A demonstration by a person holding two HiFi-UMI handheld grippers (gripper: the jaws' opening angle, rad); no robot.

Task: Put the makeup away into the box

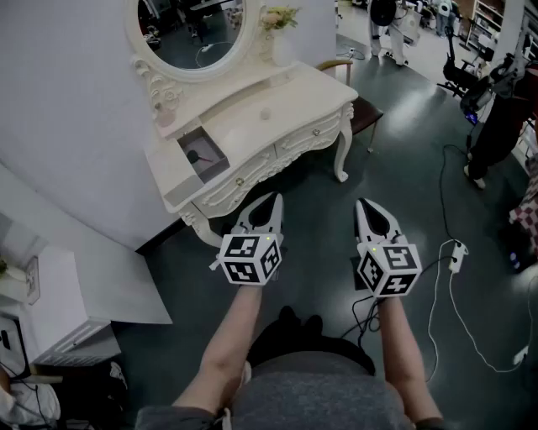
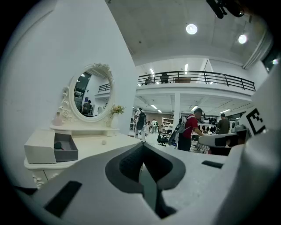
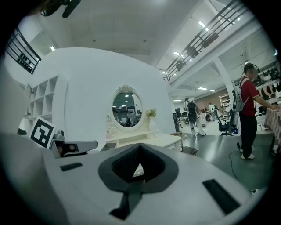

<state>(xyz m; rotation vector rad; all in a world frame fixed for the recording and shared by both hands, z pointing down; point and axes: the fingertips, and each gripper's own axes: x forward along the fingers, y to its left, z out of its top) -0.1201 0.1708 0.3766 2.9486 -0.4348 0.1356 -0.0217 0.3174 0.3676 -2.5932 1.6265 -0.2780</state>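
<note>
An open grey box (image 1: 204,155) (image 2: 66,149) sits at the left end of the cream dressing table (image 1: 294,92), with a dark item with a red tip inside. A small round pale makeup item (image 1: 266,113) (image 2: 103,142) lies on the tabletop near the middle. A pink item (image 1: 166,105) stands by the mirror's base. My left gripper (image 1: 273,200) (image 2: 142,144) and right gripper (image 1: 363,204) (image 3: 139,146) hang side by side over the floor in front of the table, short of its edge. Both are shut with nothing between the jaws.
An oval mirror (image 1: 195,34) and a flower vase (image 1: 277,25) stand at the table's back. A chair (image 1: 357,109) sits at its right end. Cables and a power strip (image 1: 456,256) lie on the floor to the right. A white unit (image 1: 50,311) is at the left. A person (image 2: 189,129) stands beyond.
</note>
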